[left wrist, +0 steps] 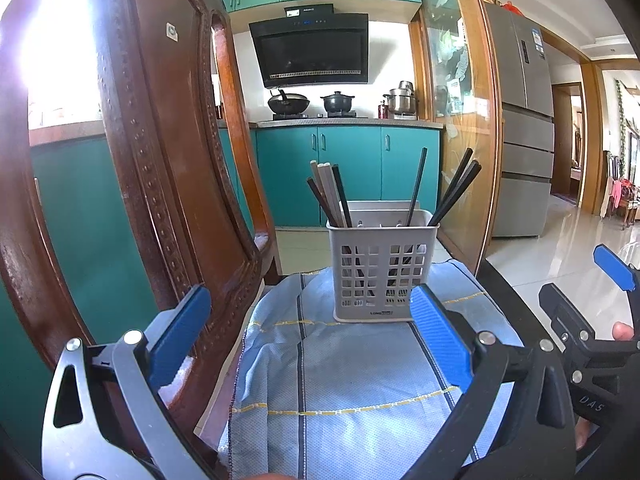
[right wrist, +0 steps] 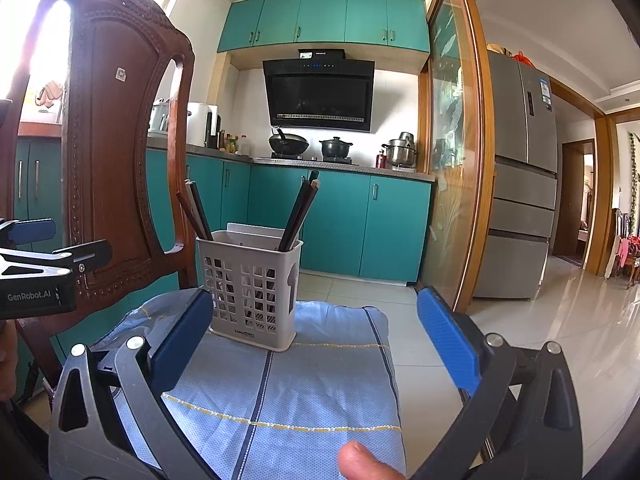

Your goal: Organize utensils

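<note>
A grey slotted utensil holder [left wrist: 382, 270] stands upright on a light blue cloth [left wrist: 344, 376]. Several dark and pale chopsticks [left wrist: 330, 196] lean in its left side, and more dark ones [left wrist: 456, 192] lean to the right. My left gripper [left wrist: 310, 308] is open and empty, just short of the holder. In the right wrist view the holder [right wrist: 250, 284] stands ahead and slightly left of my right gripper [right wrist: 316, 310], which is open and empty. The right gripper also shows at the right edge of the left wrist view [left wrist: 580, 284].
A carved wooden chair back [left wrist: 168, 184] rises close on the left of the cloth, also in the right wrist view [right wrist: 108, 152]. Beyond are teal cabinets [left wrist: 348, 168], a stove with pots [left wrist: 312, 104], a fridge [left wrist: 524, 128] and a glossy tiled floor [right wrist: 560, 320].
</note>
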